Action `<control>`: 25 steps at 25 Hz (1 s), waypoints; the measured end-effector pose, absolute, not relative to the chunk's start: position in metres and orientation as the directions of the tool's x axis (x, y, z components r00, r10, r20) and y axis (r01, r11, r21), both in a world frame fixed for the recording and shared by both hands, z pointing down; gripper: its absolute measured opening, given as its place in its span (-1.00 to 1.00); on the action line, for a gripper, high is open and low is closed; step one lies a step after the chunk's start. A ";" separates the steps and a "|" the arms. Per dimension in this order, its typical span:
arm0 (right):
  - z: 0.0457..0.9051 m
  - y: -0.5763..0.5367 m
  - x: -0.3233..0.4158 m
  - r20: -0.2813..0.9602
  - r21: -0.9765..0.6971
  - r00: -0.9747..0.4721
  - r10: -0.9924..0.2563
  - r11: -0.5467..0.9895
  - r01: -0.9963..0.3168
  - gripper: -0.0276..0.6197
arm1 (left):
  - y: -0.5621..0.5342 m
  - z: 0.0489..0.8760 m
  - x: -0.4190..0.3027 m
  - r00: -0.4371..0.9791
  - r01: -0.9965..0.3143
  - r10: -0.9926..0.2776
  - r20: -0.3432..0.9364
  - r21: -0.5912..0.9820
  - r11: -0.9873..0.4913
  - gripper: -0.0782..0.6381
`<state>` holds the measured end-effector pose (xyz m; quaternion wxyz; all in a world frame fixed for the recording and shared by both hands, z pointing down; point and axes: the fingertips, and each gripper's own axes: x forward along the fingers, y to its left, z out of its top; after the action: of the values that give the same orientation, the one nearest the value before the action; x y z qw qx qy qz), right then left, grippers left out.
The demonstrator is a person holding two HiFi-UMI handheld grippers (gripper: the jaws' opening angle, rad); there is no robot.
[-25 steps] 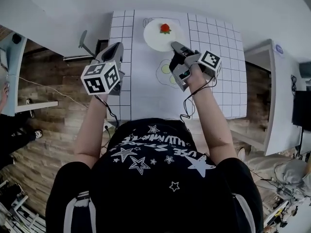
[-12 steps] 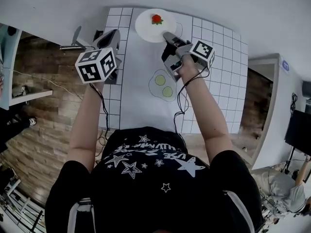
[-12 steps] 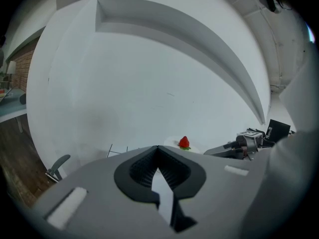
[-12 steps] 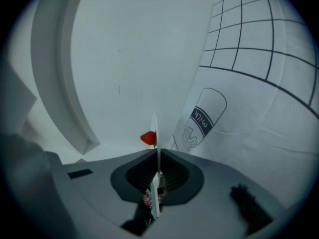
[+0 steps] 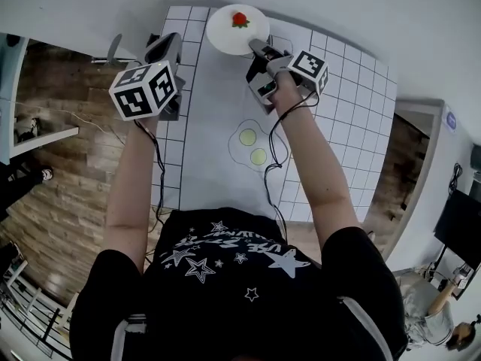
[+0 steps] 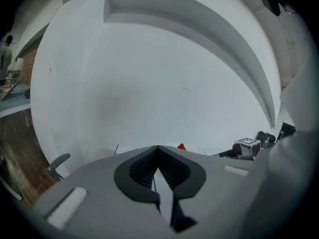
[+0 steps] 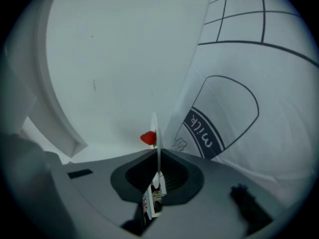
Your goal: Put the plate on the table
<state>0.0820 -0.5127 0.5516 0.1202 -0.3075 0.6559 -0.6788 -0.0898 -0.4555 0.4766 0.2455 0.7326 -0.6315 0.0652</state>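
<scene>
Head camera overlooks table (image 5: 218, 126); 3 views share strawberry (image 5: 240, 19).

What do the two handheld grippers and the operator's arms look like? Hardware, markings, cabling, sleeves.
Left gripper and right gripper: grey moulded shells, dark ribbed jaw pads, each carrying a white cube with black square markers. Thin black cable trails from each. Arms bare below short sleeves of black star-printed T-shirt.
</scene>
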 end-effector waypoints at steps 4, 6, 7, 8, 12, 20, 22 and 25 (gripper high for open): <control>0.555 -0.492 0.077 0.261 -0.961 -0.793 -0.551 -0.066 -0.270 -0.85 | -0.431 0.476 -0.086 0.190 -0.959 -0.902 0.387 0.271 -0.086 -0.76; 0.566 -0.500 0.076 0.289 -0.954 -0.785 -0.548 -0.093 -0.286 -0.85 | -0.437 0.487 -0.085 0.199 -0.956 -0.889 0.412 0.281 -0.084 -0.76; 0.571 -0.505 0.075 0.301 -0.950 -0.780 -0.548 -0.106 -0.293 -0.85 | -0.441 0.493 -0.085 0.205 -0.954 -0.883 0.423 0.288 -0.084 -0.76; 0.576 -0.510 0.075 0.312 -0.947 -0.776 -0.548 -0.114 -0.300 -0.85 | -0.445 0.497 -0.086 0.210 -0.952 -0.878 0.431 0.294 -0.084 -0.76; 0.590 -0.542 0.068 0.363 -0.929 -0.767 -0.530 -0.135 -0.346 -0.85 | -0.478 0.508 -0.089 0.209 -0.950 -0.865 0.456 0.305 -0.069 -0.76; 0.598 -0.558 0.064 0.429 -0.899 -0.745 -0.511 -0.162 -0.407 -0.85 | -0.493 0.506 -0.082 0.229 -0.950 -0.863 0.451 0.296 -0.098 -0.76; 0.598 -0.558 0.064 0.447 -0.889 -0.736 -0.508 -0.160 -0.429 -0.85 | -0.490 0.503 -0.081 0.238 -0.946 -0.866 0.439 0.306 -0.105 -0.76; 0.598 -0.558 0.063 0.474 -0.871 -0.725 -0.500 -0.145 -0.470 -0.85 | -0.487 0.499 -0.081 0.240 -0.945 -0.869 0.433 0.311 -0.106 -0.76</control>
<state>0.0632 -0.5578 0.5979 0.0113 -0.3709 0.6538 -0.6595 -0.0807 -0.4873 0.4992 0.2681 0.7404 -0.6123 0.0706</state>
